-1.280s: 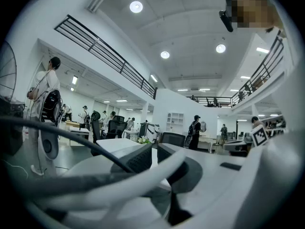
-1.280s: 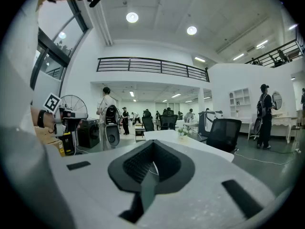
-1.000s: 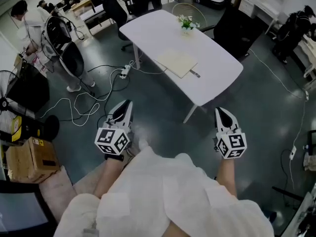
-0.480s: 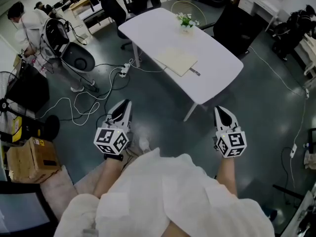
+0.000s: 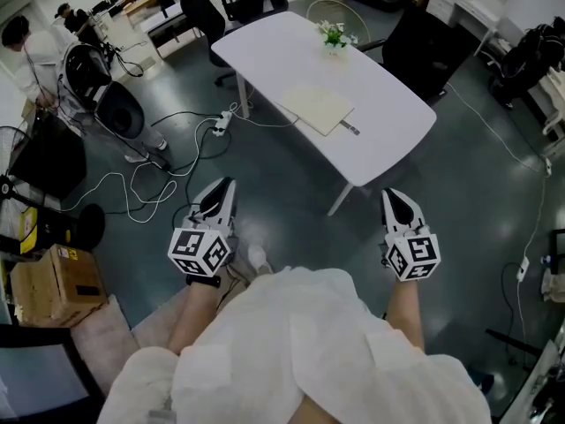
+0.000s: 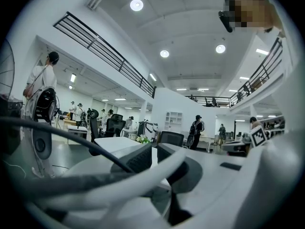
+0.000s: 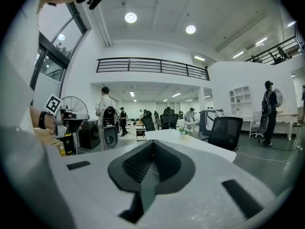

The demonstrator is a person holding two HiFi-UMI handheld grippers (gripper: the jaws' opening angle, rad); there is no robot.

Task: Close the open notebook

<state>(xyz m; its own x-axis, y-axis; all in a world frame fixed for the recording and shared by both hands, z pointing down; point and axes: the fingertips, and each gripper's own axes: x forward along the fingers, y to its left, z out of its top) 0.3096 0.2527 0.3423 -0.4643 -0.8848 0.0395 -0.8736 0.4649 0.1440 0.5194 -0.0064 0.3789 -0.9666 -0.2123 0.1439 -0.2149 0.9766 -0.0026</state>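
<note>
The left hand-held gripper (image 5: 225,186) and the right hand-held gripper (image 5: 391,197) are held level just ahead of the person's white-clad body. Each has its jaws brought together on nothing, presumably because nothing is within reach yet. Well ahead of both, across the grey floor, the cream rectangular paper notebook (image 5: 318,109) is laid flat on the long white counter (image 5: 388,87), with a small dark pen (image 5: 349,131) just beside it. Farther still, a small green potted plant (image 5: 333,38) is set. The closing is judged not begun; an approach is needed first.
</note>
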